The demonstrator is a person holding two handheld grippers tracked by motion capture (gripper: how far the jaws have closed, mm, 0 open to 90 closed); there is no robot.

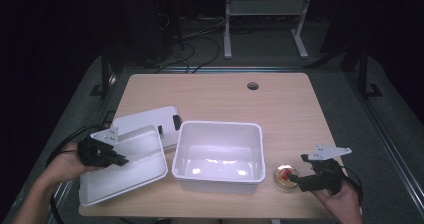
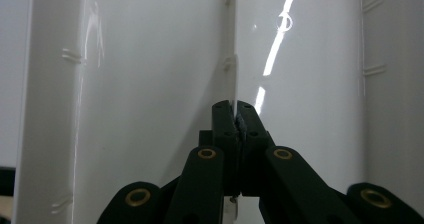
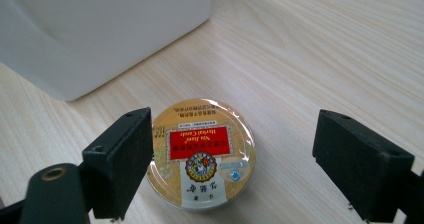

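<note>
High view: we see a wooden counter (image 1: pixel 220 99) carrying an open white plastic bin (image 1: pixel 218 155), its white lid (image 1: pixel 122 166) lying tilted beside it at the left, and a small round tin (image 1: pixel 285 176) just right of the bin's front corner.

The left gripper (image 1: pixel 119 159) has its jaws closed on the lid; in the left gripper view they are pressed together over a thin upright rib of the glossy white plastic (image 2: pixel 150 84). The right gripper (image 1: pixel 296 180) hovers at the tin. In the right gripper view its jaws stand open, one on each side of the tin (image 3: pixel 202 154), neither pad yet pressing on it.

Step in hand, as we judge it: seizing the tin so that it can go into the bin while the lid is kept aside. To do this well, we would centre the tin between the two pads, lower them until they span its side wall rather than its top, then close squarely so the smooth round wall does not squirt out. We would lift straight up and clear the bin's rim.

Writing: the tin's top bears a red panel with white script, seen inverted, reading roughly "Herbal Candy". Chinese characters and a round emblem lie around it, too small to read.
</note>
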